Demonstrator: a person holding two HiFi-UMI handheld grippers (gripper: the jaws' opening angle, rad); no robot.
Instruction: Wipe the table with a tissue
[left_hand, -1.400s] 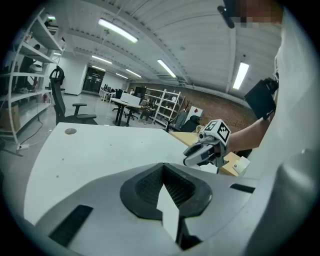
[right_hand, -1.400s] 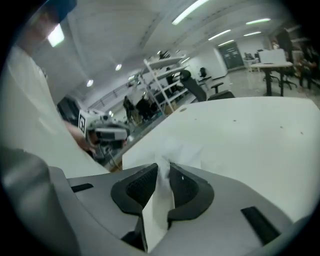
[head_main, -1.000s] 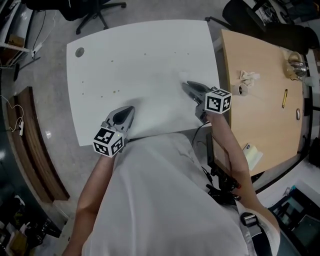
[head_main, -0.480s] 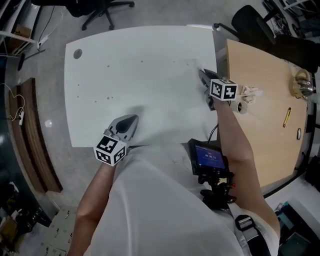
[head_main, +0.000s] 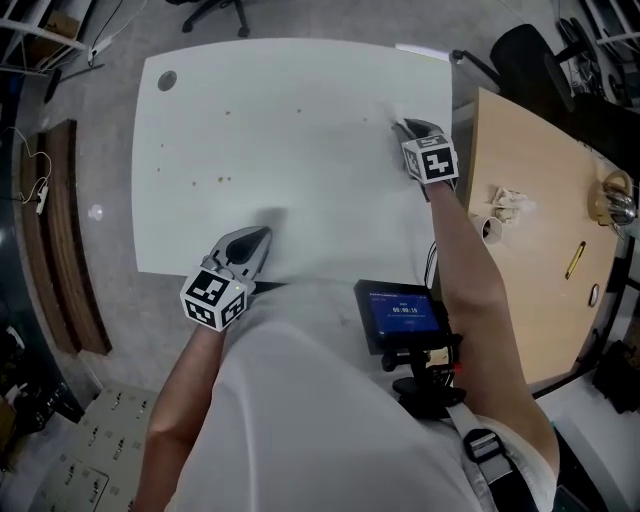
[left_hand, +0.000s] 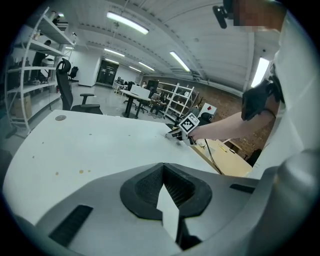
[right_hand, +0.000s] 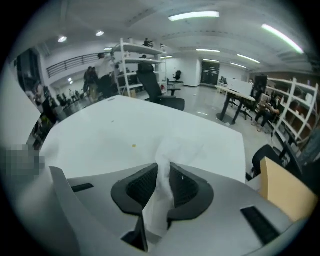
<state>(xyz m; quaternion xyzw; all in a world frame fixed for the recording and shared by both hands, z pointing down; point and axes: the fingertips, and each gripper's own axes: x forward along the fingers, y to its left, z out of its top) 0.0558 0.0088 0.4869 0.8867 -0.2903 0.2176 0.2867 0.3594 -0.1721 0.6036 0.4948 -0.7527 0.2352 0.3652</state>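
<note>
The white table (head_main: 300, 190) carries a few small brown spots (head_main: 222, 180). My right gripper (head_main: 402, 124) points down at the table's far right part, close to its right edge. It is shut on a white tissue (right_hand: 161, 200), which runs up between the pads and bunches on the table just past the tips. One yellowish spot (right_hand: 134, 146) lies a little ahead of it. My left gripper (head_main: 264, 232) hovers over the near edge of the table with its tips together and nothing in it. From the left gripper view, the right gripper (left_hand: 176, 134) shows far across the table.
A wooden table (head_main: 540, 270) adjoins on the right, with a crumpled tissue (head_main: 508, 203), a tape roll (head_main: 490, 228) and a yellow pen (head_main: 575, 260). A device with a lit screen (head_main: 400, 312) hangs at the person's chest. A round grommet (head_main: 167, 80) sits at the far left corner.
The right gripper has carried the tissue away from the person, toward the far right part of the table, and has rolled. The left gripper has stayed near the front edge.
</note>
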